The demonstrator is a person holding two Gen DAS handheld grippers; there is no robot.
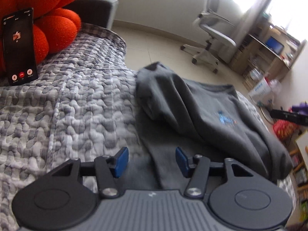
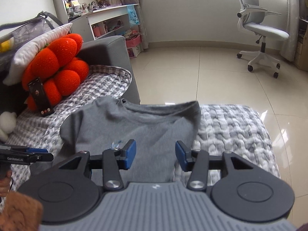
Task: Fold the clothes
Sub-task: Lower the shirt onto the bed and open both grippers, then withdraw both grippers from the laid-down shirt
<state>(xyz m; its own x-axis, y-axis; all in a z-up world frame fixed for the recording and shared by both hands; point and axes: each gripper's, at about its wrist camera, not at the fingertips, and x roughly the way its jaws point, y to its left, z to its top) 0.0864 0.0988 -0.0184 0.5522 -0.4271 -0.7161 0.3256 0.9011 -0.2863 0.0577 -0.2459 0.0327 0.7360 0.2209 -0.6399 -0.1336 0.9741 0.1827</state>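
- Pale floor tiles and an office chair fill the far side of the room; the near side is a bed with a grey pebble-pattern quilt.
- On that quilt lies a grey T-shirt, collar toward the far edge, with one side already doubled over the body into a raised ridge and the small blue logo showing on top.
- Left gripper hovers at the shirt's near left edge, jaws wide apart, nothing between them.
- Right gripper hangs over the shirt's near part, likewise spread and empty.
- Judging by the ridge, the shirt sits mid-fold: each gripper would do well to pinch a single layer at a corner, lift evenly, and lay the cloth flat so no bunching stays.
- A phone leans against an orange plush cushion at far left, well apart from the shirt.
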